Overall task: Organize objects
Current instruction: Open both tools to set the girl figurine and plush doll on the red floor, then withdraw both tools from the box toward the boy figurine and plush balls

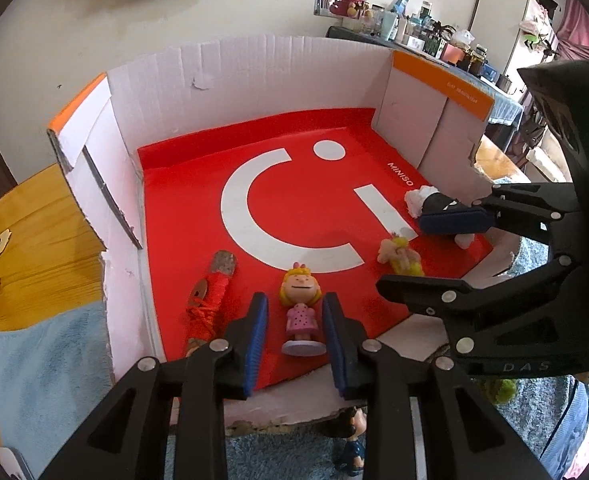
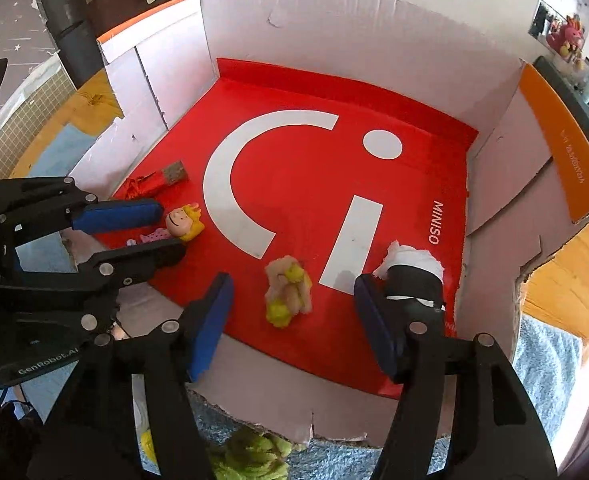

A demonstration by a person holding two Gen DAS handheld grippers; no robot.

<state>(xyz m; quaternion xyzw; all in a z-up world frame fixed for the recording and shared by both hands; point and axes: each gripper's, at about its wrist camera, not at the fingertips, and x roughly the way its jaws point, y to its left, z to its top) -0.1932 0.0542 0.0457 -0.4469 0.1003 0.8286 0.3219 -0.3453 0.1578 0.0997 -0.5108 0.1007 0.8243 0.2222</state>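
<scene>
Left gripper [image 1: 294, 326]: spread apart, pads either side of the girl figurine [image 1: 299, 307], not touching it
Girl figurine: upright on red liner [image 1: 294, 160] in the cardboard box [image 1: 254, 64]
Right gripper [image 2: 292, 308]: wide apart around the yellow plush [image 2: 287, 289]
Black-and-white toy [image 2: 412, 276]: right by the right pad

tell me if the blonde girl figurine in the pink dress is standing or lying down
Standing. The girl figurine is upright on its round base on the red liner, between the open left claw fingers, untouched.
</scene>
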